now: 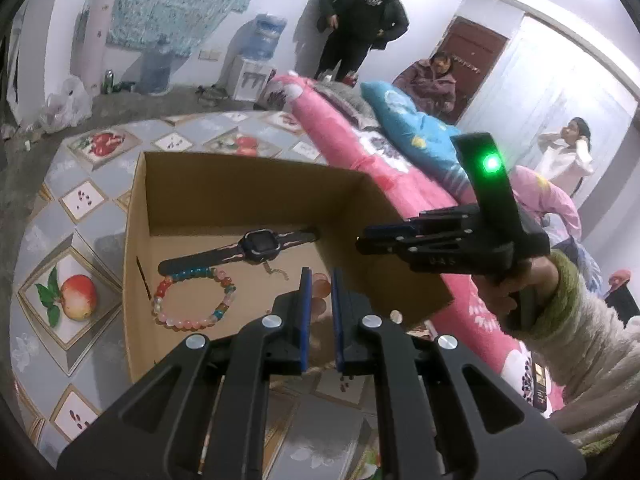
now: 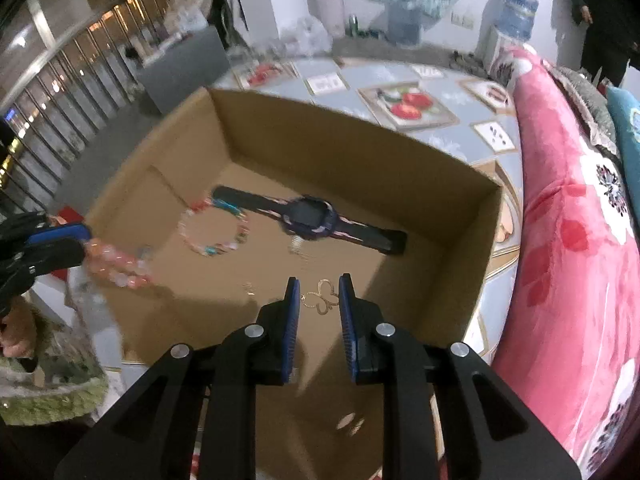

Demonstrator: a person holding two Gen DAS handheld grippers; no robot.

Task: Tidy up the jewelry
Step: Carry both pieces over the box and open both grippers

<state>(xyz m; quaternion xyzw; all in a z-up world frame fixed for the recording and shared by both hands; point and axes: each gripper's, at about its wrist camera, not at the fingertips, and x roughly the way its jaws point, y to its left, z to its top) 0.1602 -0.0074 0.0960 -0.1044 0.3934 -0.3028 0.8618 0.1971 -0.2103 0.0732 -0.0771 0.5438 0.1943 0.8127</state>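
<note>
— What's between your right tongs (image 2: 319, 300)?
— A gold butterfly pendant (image 2: 322, 299), held over the cardboard box (image 2: 360, 148).
— And in the box?
— A dark watch (image 2: 308, 218) far right, a beaded bracelet (image 2: 216, 228) left of it.
— Your left tongs (image 2: 76, 240)?
— At the left edge, gripping a pink bead bracelet (image 2: 120, 266).

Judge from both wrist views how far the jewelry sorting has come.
Done: a dark watch and a multicoloured bead bracelet lie in the cardboard box. In hand: the left tongs grip a pink bead bracelet; the right tongs carry a gold butterfly piece. Left: setting both down.
</note>
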